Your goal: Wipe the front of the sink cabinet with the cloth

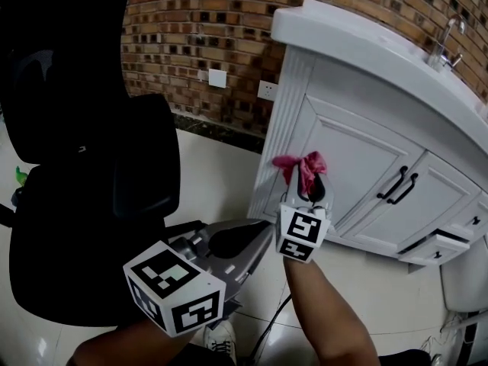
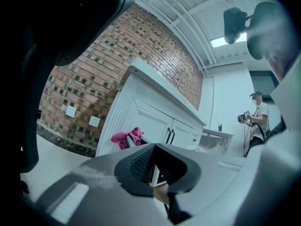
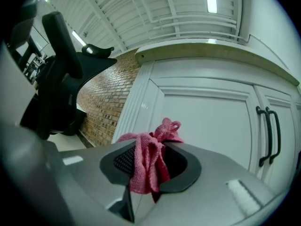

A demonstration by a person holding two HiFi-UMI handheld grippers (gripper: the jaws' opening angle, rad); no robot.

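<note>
The white sink cabinet (image 1: 358,166) stands against a brick wall, with panelled doors and black handles (image 1: 399,184). A pink cloth (image 1: 303,166) is bunched in my right gripper (image 1: 307,187), which is shut on it and held up against the left door panel (image 3: 207,126). In the right gripper view the cloth (image 3: 149,161) hangs down between the jaws, close to the door. My left gripper (image 1: 245,244) hangs low to the left, away from the cabinet, shut with nothing in it. The cloth (image 2: 128,136) and cabinet (image 2: 150,121) show ahead in the left gripper view.
A black office chair (image 1: 84,181) fills the left side, close to my left gripper. A tap (image 1: 446,40) stands on the sink top. Wall sockets (image 1: 217,78) sit on the brick wall. A person (image 2: 256,119) stands far off on the right. A cable lies on the tiled floor (image 1: 229,166).
</note>
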